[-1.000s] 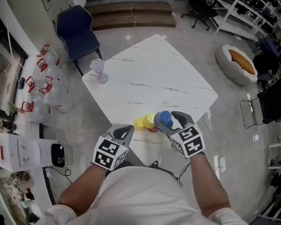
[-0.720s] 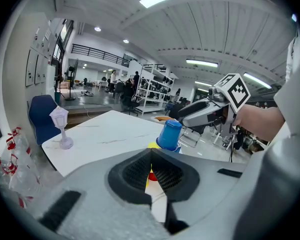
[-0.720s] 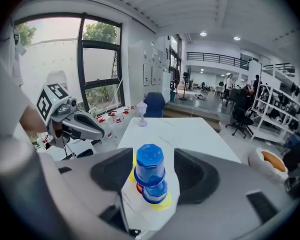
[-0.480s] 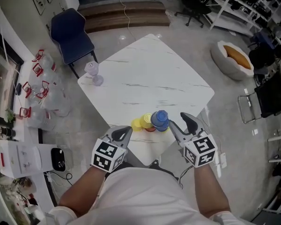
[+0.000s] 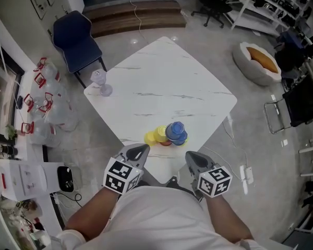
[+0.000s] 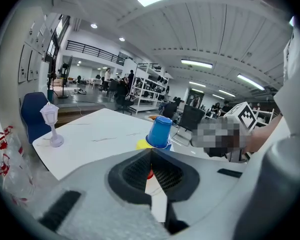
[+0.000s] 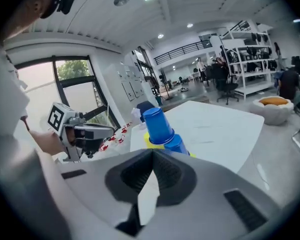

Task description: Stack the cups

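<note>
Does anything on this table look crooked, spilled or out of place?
Nothing is spilled or broken. The top blue cup seems to lean slightly on the blue cup beneath it, and the cup cluster sits close to the table's near edge.

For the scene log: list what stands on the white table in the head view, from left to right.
small lantern ornament → yellow cup → blue cup stack
</note>
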A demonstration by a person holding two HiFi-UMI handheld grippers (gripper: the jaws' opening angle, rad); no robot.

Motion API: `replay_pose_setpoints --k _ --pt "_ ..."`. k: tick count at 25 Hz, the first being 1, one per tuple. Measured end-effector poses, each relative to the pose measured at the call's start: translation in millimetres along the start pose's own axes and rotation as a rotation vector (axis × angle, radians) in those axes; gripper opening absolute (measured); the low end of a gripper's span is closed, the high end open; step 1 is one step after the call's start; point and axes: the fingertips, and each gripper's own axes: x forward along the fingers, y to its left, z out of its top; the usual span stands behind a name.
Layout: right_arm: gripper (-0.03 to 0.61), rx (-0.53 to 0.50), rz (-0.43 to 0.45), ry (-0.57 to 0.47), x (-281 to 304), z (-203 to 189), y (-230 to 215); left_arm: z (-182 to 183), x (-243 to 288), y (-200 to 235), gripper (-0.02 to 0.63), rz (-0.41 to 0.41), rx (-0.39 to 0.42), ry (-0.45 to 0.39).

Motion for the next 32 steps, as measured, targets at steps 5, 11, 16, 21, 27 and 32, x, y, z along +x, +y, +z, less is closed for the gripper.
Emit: replay_pose_setpoints --k 5,11,16,21,27,32 --pt "0.005 -0.142 0.012 0.014 5.9 -4.4 10.9 -6.0 1.9 -10.6 0.009 -0.021 0.010 0.020" --pt "0.005 -0.136 0.001 0.030 -0.4 -12.8 3.1 -14.7 -2.1 -8.1 0.009 -0.011 0.010 0.039" --pt "0.005 -0.132 -0.006 0.049 -3.1 -20.5 -2.8 -17.9 -1.8 -6.8 0.009 -0.002 0.012 0.050" --pt "0.005 -0.141 -0.010 0.038 -0.8 -15.5 -4.8 -14.6 0.2 -6.7 0.009 -0.001 0.010 0.043" --pt "0.005 -0.120 -0.010 0.038 0.4 -14.4 -8.0 -14.4 0.6 -7.7 0.009 0.003 0.009 0.043" --pt "0.005 -0.115 0.000 0.046 2.3 -16.2 -8.4 -14.0 0.9 -6.1 0.009 0.007 0.006 0.042"
